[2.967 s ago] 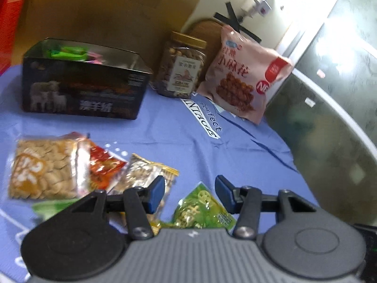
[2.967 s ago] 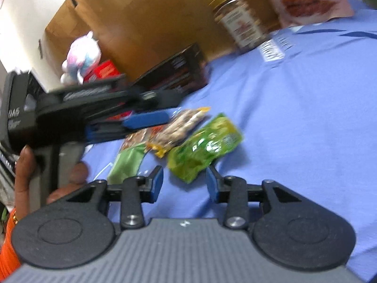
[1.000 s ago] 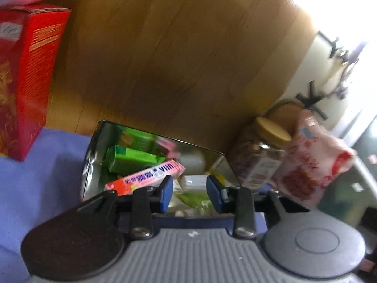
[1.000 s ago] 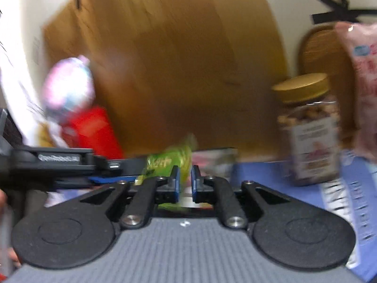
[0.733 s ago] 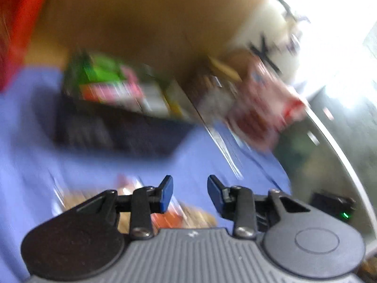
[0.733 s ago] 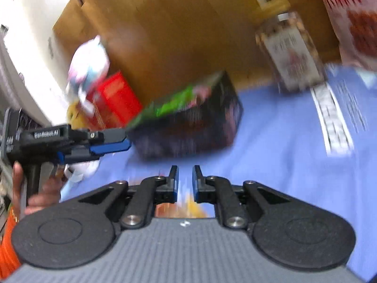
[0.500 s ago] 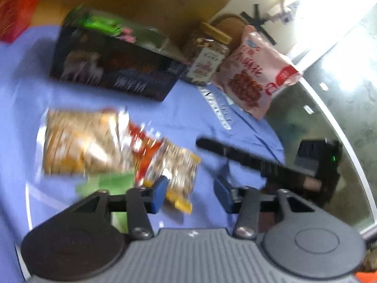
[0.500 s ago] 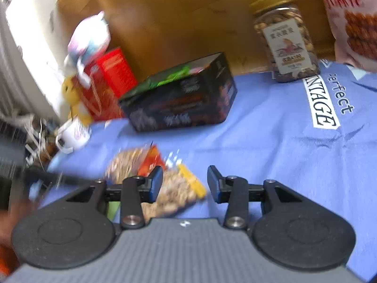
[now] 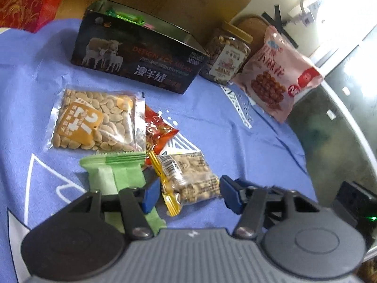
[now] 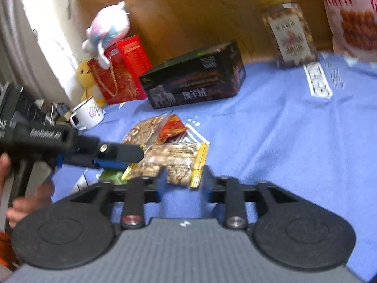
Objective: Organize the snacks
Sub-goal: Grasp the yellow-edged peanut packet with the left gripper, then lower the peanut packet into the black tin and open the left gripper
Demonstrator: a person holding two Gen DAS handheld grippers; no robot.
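Observation:
On the blue cloth lie a clear nut packet with gold ends (image 9: 188, 181) (image 10: 174, 162), a red packet (image 9: 157, 132) (image 10: 172, 129), a green packet (image 9: 117, 174) and a large seed packet (image 9: 94, 120) (image 10: 143, 129). My left gripper (image 9: 187, 194) is open with the nut packet between its fingers. My right gripper (image 10: 185, 184) is open and empty, just in front of the same packet. The black tin box (image 9: 139, 63) (image 10: 195, 85) stands behind, open, with snacks inside.
A nut jar (image 9: 226, 56) (image 10: 292, 40) and a pink snack bag (image 9: 278, 75) (image 10: 353, 18) stand at the back right. A red box (image 10: 122, 68), plush toys (image 10: 106, 30) and a white mug (image 10: 87, 113) are at the left. The table edge (image 9: 341, 108) curves on the right.
Both grippers came back from the tin box and dropped low to the loose packets. The green snack the right gripper carried is gone from it. Both grippers have opened wider.

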